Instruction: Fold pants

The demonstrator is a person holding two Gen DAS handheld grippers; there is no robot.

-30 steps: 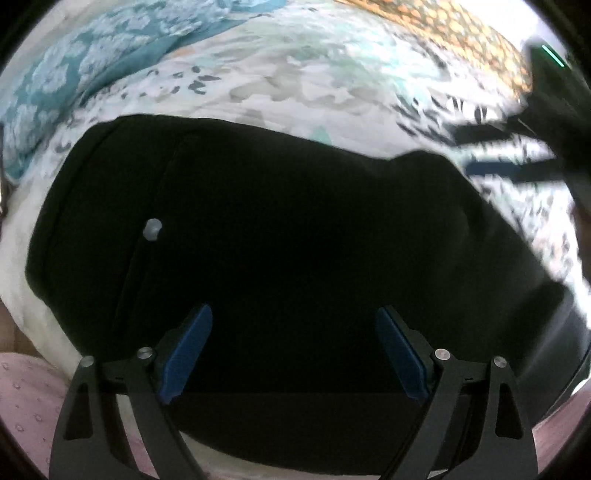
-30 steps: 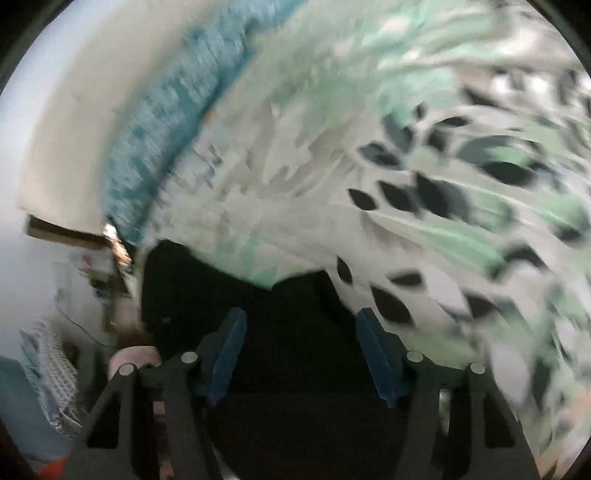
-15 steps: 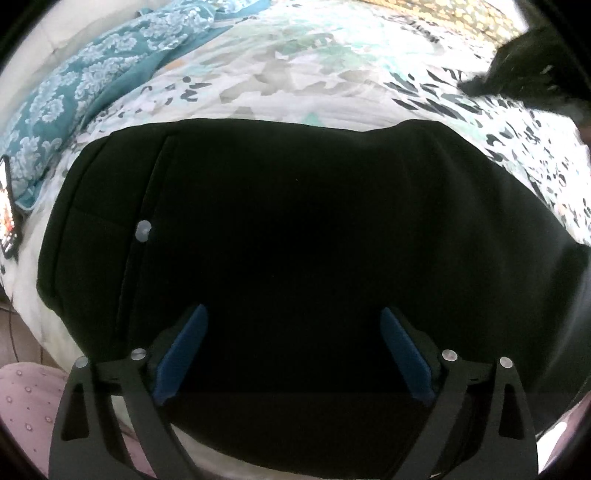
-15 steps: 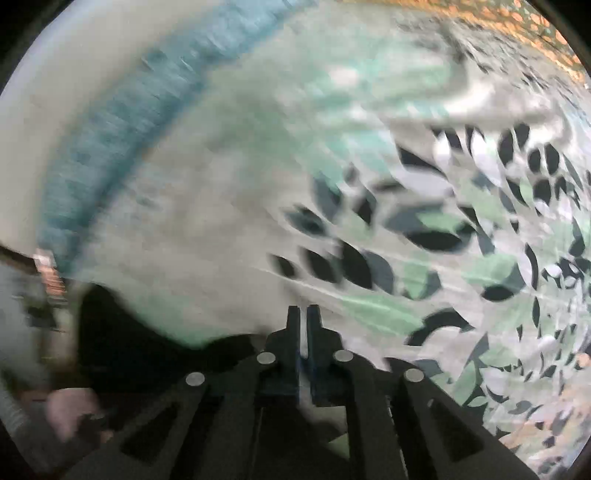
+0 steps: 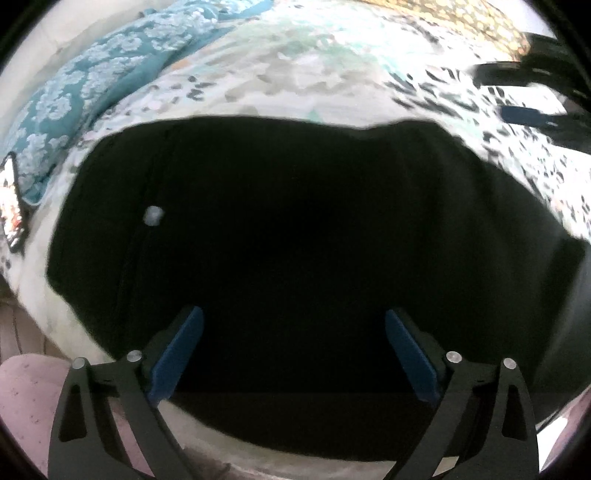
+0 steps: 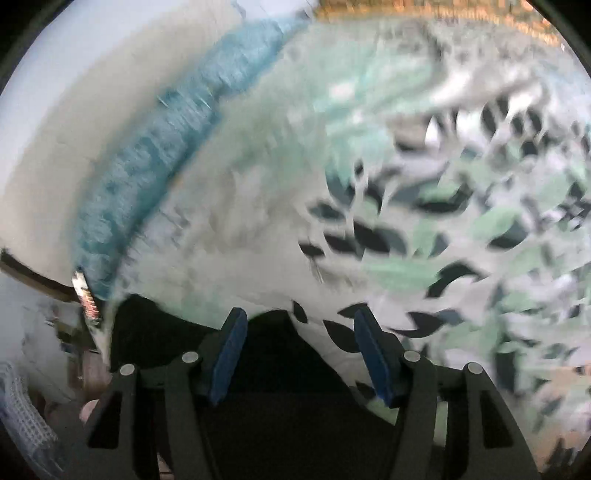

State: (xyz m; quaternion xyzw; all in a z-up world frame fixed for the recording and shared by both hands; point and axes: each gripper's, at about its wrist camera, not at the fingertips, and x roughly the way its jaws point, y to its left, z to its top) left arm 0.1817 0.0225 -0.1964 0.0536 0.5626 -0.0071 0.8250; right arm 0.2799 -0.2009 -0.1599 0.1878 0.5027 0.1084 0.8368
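Note:
Black pants (image 5: pixel 295 229) lie folded in a wide dark block on the leaf-patterned bedspread (image 5: pixel 295 74), with a small pale button (image 5: pixel 153 215) on their left part. My left gripper (image 5: pixel 293 354) hangs over the near part of the pants, jaws wide open and nothing between the blue pads. In the left wrist view my right gripper (image 5: pixel 517 96) shows blurred at the far right, above the bedspread. In the right wrist view my right gripper (image 6: pixel 301 354) hovers over the pants' far edge (image 6: pixel 273 332); its jaws are opening and grip nothing.
A teal flowered pillow (image 5: pixel 92 96) lies at the bed's far left, with a phone (image 5: pixel 11 206) beside it. An orange patterned cloth (image 5: pixel 480 26) lies at the far right. A pinkish surface (image 5: pixel 26 398) shows below the bed edge.
The right gripper snapped shut half a second ago and now stands open again, having lifted and swung over the bedspread. The left gripper has barely moved above the pants.

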